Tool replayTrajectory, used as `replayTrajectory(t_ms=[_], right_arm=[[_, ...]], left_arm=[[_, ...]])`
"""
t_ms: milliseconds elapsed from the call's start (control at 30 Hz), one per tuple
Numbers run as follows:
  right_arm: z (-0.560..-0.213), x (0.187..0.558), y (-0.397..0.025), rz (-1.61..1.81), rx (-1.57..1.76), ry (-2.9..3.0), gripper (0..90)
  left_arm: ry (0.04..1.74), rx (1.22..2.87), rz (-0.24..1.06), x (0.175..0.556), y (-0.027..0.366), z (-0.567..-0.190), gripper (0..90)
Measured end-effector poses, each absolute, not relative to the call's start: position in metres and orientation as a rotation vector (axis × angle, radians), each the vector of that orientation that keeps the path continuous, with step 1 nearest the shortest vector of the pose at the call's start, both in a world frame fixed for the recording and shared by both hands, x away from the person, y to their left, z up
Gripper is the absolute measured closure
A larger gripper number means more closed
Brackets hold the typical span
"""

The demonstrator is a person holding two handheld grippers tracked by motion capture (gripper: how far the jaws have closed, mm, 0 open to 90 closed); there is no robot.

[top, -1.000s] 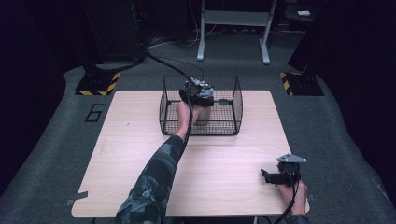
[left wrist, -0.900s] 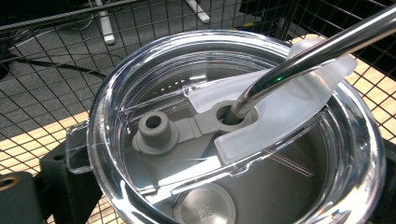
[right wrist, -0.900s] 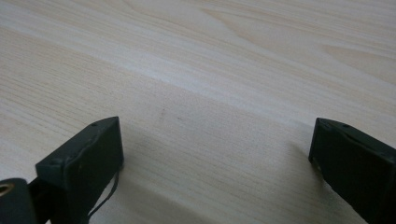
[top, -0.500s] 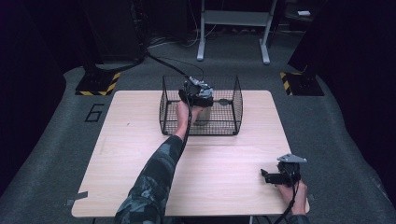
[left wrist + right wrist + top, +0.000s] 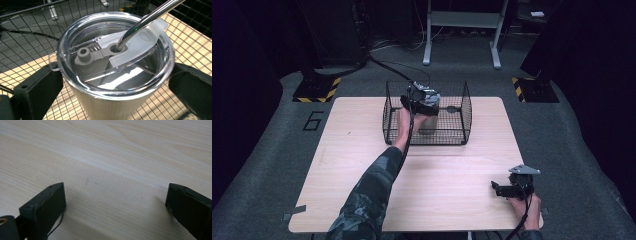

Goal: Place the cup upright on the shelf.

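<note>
The tumbler [image 5: 112,82], a pale ribbed cup with a clear lid [image 5: 113,50] and a metal straw [image 5: 147,21] leaning toward one o'clock in the left gripper view, stood upright inside the wire basket [image 5: 462,112], in its left half on the mesh floor. The left gripper [image 5: 419,102] sat over it from above, and its two black fingers [image 5: 37,90] flanked the cup just under the lid's rim, one at nine o'clock and one at three o'clock; the left one looked to be touching the wall, but whether they were clamping it I could not tell. The basket stood at the twelve o'clock edge of the desk [image 5: 362,150], with the person's sleeved forearm reaching into it from six o'clock. Well apart, near the desk's five o'clock corner, the right gripper [image 5: 499,189] rested low over bare wood, its fingers [image 5: 45,205] spread wide with nothing between them.
</note>
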State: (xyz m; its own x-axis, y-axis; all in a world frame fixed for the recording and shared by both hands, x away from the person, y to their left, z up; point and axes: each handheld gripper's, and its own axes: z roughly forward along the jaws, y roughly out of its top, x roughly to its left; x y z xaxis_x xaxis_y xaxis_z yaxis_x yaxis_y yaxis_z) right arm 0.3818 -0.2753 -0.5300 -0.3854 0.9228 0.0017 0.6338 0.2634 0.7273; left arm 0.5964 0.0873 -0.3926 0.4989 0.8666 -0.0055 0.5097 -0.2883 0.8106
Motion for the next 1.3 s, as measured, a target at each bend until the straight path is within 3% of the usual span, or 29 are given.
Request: replayTrajectory(t_ms=[667,1300], right_arm=[[-0.53,0.382,-0.276,0.912,1.405,2.117,2.6],[-0.53,0.382,-0.276,0.912,1.407,2.115,2.6]], left_arm=[[1.005,2.027,0.572,0.54,0.114,-0.347,0.1],[0.911,2.022,0.596,0.483,0.156,-0.337,0.1]])
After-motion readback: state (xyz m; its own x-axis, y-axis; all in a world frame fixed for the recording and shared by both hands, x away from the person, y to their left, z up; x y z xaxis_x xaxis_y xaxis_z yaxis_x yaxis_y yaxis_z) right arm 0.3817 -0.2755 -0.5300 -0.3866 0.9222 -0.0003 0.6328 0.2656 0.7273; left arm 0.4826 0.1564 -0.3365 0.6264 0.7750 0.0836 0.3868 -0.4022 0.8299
